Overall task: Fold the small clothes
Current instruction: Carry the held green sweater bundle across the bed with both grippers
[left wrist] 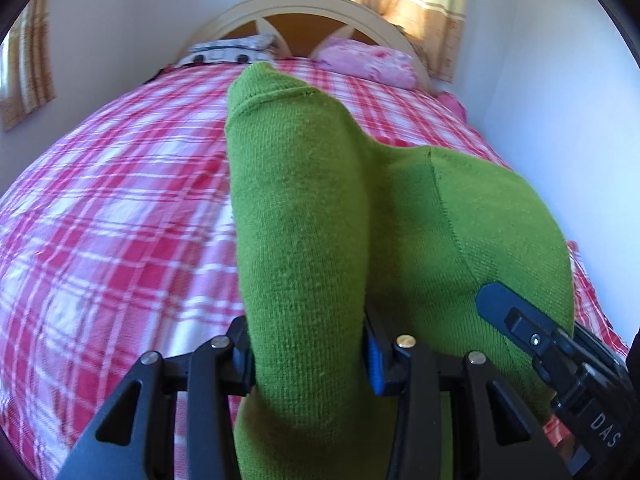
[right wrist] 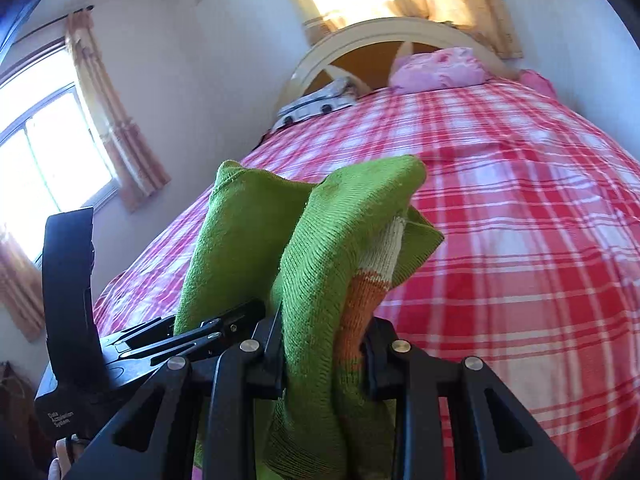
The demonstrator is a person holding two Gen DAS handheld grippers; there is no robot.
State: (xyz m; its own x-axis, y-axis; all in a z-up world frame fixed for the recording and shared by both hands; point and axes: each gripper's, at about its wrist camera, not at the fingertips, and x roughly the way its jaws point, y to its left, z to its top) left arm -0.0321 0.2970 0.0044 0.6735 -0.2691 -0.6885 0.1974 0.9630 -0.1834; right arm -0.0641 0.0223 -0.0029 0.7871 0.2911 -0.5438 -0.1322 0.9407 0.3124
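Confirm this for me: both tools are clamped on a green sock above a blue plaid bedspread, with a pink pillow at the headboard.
One detail is wrong: the bedspread is red and white plaid, not blue, as the left wrist view shows. The rest holds: the left tool and right tool each clamp the green sock, and a pink pillow lies by the headboard.
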